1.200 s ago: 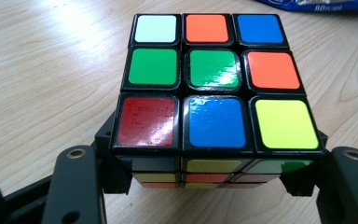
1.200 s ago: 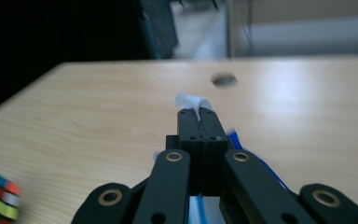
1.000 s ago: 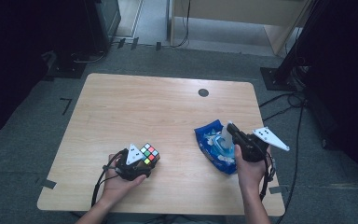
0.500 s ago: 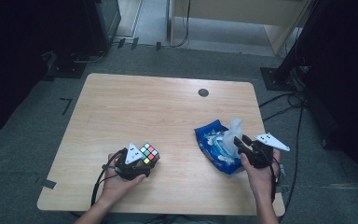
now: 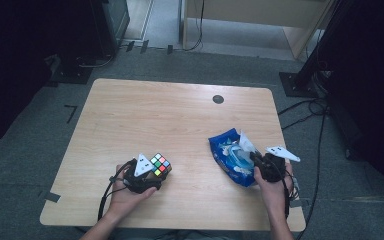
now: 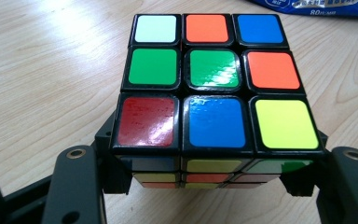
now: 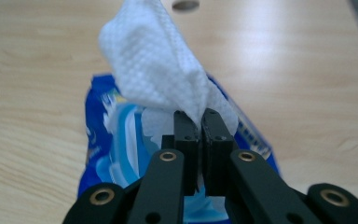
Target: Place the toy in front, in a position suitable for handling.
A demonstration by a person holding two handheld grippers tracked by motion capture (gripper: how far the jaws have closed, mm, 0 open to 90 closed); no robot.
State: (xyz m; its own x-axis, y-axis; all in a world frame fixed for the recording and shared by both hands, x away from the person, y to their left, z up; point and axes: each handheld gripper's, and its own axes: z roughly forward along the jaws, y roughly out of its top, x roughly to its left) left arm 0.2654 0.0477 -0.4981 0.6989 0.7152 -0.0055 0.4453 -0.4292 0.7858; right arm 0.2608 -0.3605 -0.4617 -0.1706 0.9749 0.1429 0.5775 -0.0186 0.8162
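On the wooden bench (image 5: pixel 180 125), my left tool (image 5: pixel 147 176) clamps the puzzle cube (image 6: pixel 214 88) near the front edge while my right tool (image 7: pixel 199 122) pinches a wet wipe (image 7: pixel 154 60) at the blue pack (image 5: pixel 227 155); next I judge a steady upward pull.

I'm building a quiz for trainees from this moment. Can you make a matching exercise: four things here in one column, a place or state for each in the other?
Things:
1. puzzle cube
2. white wipe
3. blue wipes pack
4. dark round spot

States:
A. lies flat on the table under the right gripper
B. clamped in the left gripper
C. far part of the tabletop
D. pinched by shut jaws, standing up

Pairs: 1-B, 2-D, 3-A, 4-C
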